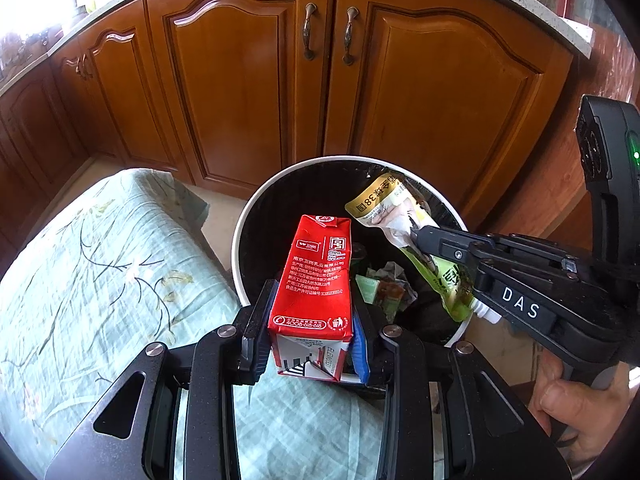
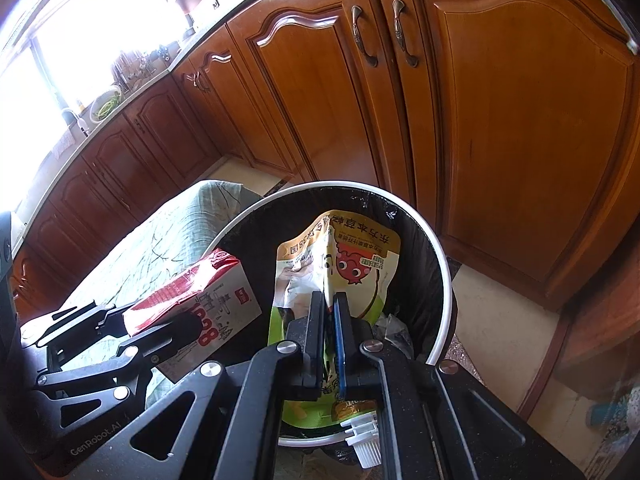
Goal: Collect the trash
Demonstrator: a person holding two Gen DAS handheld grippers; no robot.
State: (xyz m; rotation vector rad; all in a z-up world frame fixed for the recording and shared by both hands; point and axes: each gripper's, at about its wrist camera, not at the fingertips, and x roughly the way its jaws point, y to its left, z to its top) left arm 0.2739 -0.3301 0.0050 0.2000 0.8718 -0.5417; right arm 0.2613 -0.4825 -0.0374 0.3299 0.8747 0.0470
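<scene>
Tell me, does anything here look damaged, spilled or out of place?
Nothing is spilled. The drink pouch pinched in the right hand-held gripper is crumpled and creased down its middle, clearly emptied. The red milk carton in the left hand-held gripper looks intact. Both hang over the bin, which already holds crumpled wrappers.

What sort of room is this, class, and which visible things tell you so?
Most likely a home kitchen: wooden cabinet doors under a speckled countertop, a tap by the bright window, and a lined trash bin on the floor.
</scene>
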